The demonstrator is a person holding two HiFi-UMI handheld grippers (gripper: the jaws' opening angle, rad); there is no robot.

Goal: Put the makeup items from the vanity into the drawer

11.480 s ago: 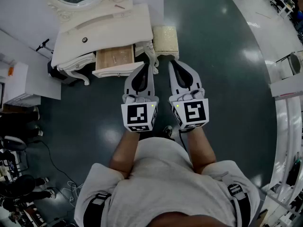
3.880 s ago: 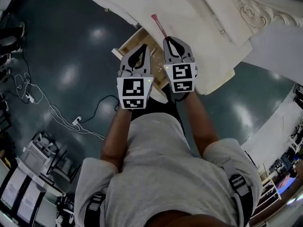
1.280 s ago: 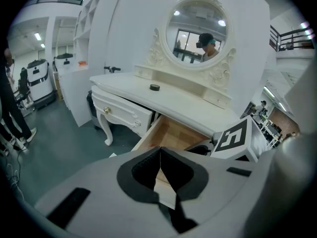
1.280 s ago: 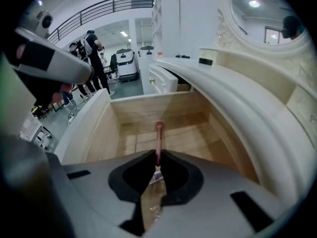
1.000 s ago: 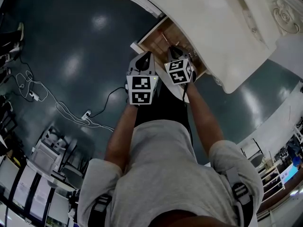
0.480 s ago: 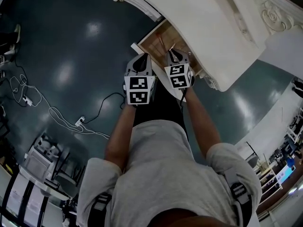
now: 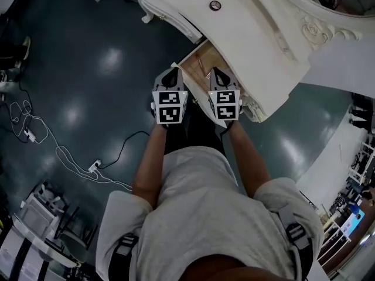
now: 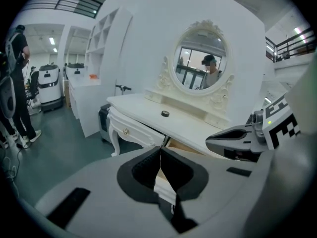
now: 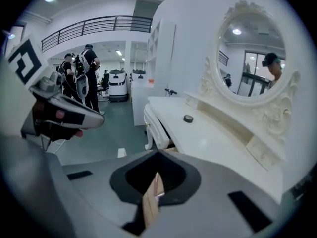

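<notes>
The white vanity [image 7: 258, 45] has its wooden drawer [image 7: 197, 57] pulled open. A thin pink stick [image 7: 205, 72] lies inside the drawer. A small round dark item [image 7: 215, 5] sits on the vanity top; it also shows in the left gripper view [image 8: 165, 113] and the right gripper view [image 9: 188, 118]. My left gripper [image 7: 171, 75] hovers at the drawer's front left, shut and empty, its pads touching [image 8: 160, 158]. My right gripper [image 7: 218, 75] hangs over the drawer's front right, shut with nothing held [image 9: 157, 168]. Through the slit behind its pads I see drawer wood and a bit of pink.
An oval mirror [image 8: 200, 68] stands at the back of the vanity. A person [image 8: 16, 83] stands at the far left by white shelving. Cables [image 7: 41, 142] trail across the dark floor to my left. A white panel [image 7: 345, 57] borders the vanity's right end.
My right gripper has lifted out of the drawer and levelled beside the left one. The pink stick it held earlier now lies in the drawer. The head view has swung, showing more vanity top.
</notes>
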